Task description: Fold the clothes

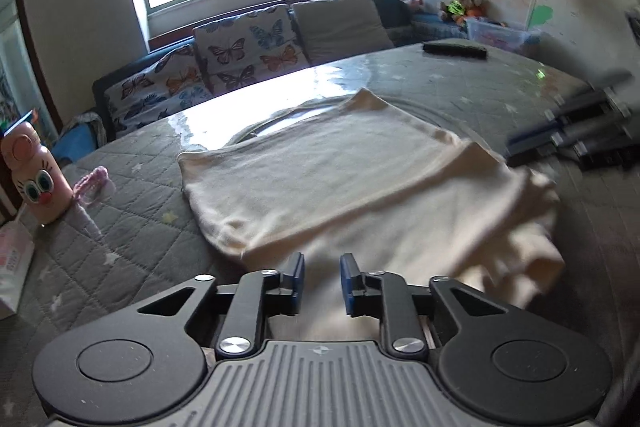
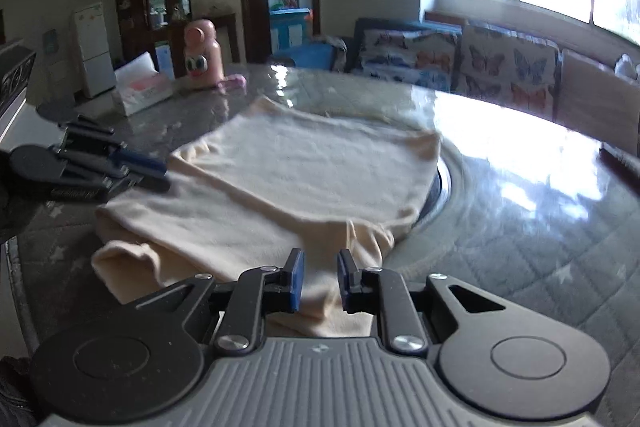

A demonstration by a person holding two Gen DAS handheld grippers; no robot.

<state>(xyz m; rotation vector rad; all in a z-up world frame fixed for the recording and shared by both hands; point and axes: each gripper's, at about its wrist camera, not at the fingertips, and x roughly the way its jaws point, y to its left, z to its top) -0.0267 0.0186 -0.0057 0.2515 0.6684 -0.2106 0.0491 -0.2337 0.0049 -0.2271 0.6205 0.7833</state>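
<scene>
With the left gripper (image 1: 320, 281) and the right gripper (image 2: 319, 279) both narrowly parted and gripping nothing, the cream garment (image 1: 320, 171) lies half folded on the bench (image 1: 120, 163) (glossy top), where its loose near edge may slump open.

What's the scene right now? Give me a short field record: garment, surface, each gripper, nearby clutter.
garment: cream garment, partly folded, upper layer lying flat over a bunched lower edge
surface: round table with grey quilted cover
left gripper: jaws apart, over the garment's near edge, not clamping
right gripper: jaws apart, over the near edge, not clamping
clutter: pink cartoon-face bottle; tissue box
</scene>
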